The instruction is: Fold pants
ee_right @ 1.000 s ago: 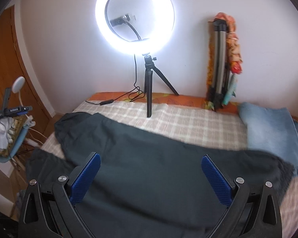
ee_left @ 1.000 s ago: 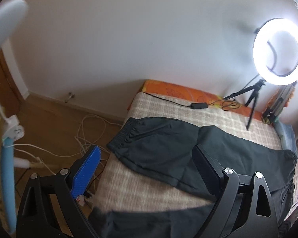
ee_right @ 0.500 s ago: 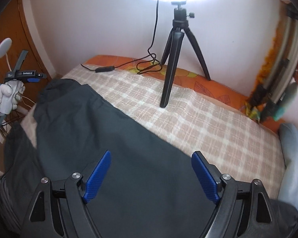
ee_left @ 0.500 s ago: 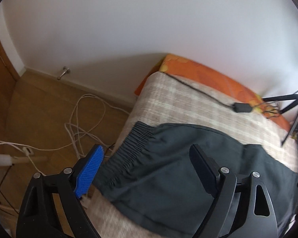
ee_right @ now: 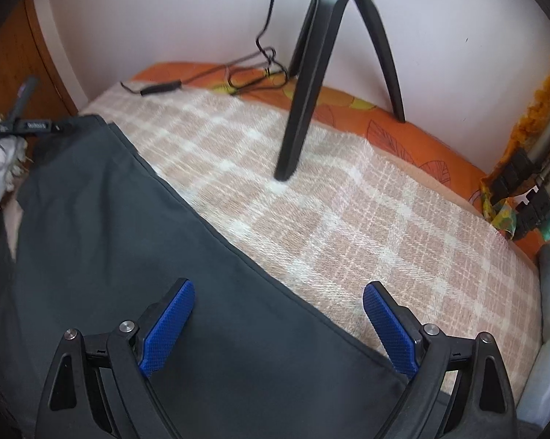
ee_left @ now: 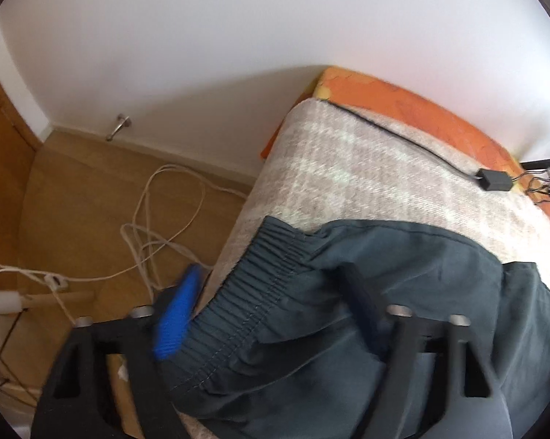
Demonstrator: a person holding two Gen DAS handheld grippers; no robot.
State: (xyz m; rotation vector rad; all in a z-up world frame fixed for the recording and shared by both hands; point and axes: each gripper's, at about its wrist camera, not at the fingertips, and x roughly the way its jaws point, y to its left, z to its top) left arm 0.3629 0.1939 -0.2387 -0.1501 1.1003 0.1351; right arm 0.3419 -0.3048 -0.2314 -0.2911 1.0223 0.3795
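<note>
While the dark pants (ee_left: 403, 329) lie spread on the bed's plaid blanket (ee_left: 366, 183), waistband (ee_left: 253, 300) at the bed edge, the left tool (ee_left: 271, 292) sits wide open straddling that waistband, one blue pad (ee_left: 178, 314) off the bed side, other finger over the fabric, nothing gripped. Right tool (ee_right: 278, 314) also wide open, holding nothing, low over a pant leg (ee_right: 128, 256), its seam edge running between the pads. Tripod (ee_right: 311, 73) stands on blanket beyond. Black cable (ee_right: 157, 87) near orange sheet (ee_right: 403, 124). White cords (ee_left: 157, 234) on wooden floor.
</note>
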